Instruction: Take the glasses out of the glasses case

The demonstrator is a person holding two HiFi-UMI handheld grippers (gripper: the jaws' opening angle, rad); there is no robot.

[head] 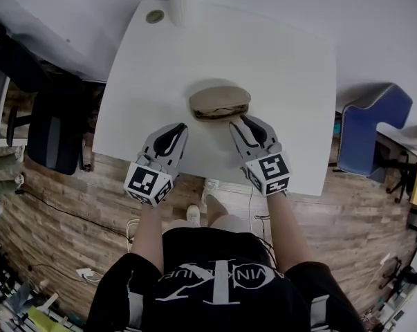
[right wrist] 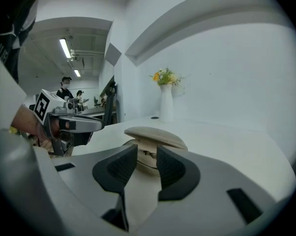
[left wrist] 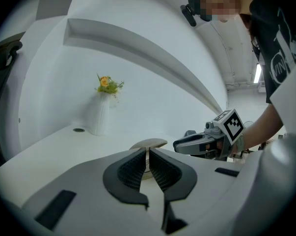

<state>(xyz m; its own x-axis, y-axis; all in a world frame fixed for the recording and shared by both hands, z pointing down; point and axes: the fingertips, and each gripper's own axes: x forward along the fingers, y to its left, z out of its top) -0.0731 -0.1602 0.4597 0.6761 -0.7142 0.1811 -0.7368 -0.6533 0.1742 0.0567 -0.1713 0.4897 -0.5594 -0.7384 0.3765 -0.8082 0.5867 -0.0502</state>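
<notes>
Bright, even light here — I see ceiling tubes (right wrist: 66, 48) glowing in the right gripper view. The case (head: 219, 103) throws a soft shadow on the white table (head: 284, 68); both gripper views warp, corners black.

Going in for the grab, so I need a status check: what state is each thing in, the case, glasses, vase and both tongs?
Tan oval clamshell glasses case: lid ajar, not fully open.
Thin-framed glasses: inside the case, not yet taken out.
Left tongs: shut, empty.
Right tongs: open, empty, tips near the case's front edge.
Tall white vase of yellow flowers: upright.
</notes>
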